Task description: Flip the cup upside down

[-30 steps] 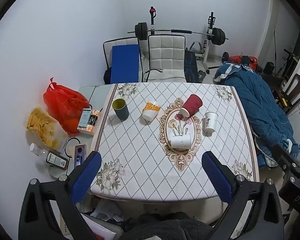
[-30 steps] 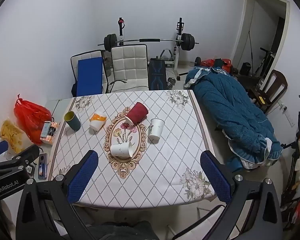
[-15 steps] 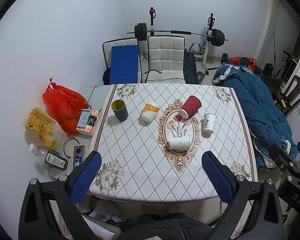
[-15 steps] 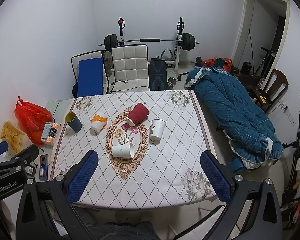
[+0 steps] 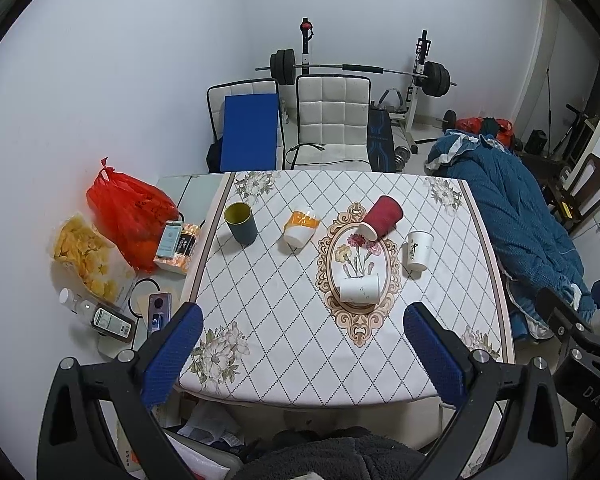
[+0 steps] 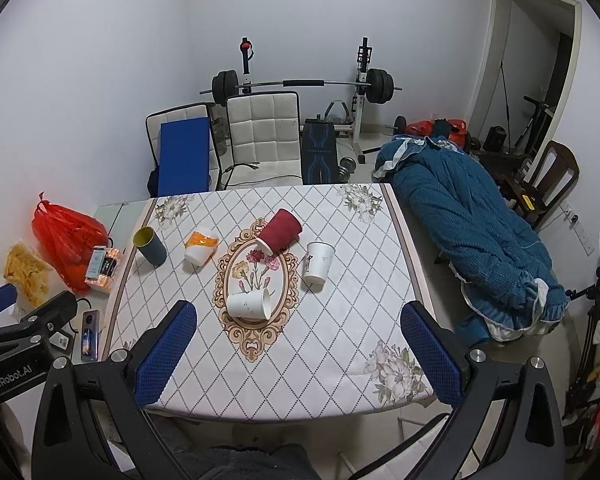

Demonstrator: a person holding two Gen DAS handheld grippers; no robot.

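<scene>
Left tool (image 5: 302,344): we hold it high and back from the table, tilted down; its two blue-padded fingers (image 5: 172,354) stand wide apart with nothing between them.
Right tool (image 6: 298,346): we hold it at much the same height, also tilted down, fingers (image 6: 430,354) spread wide and gripping nothing.
Side by side: from the left camera we see the right tool's black frame at the right edge; from the right camera we see the left tool's black frame at the left edge.
Contact: neither of our tools touches anything.
Our hands: hidden behind the cameras.
</scene>
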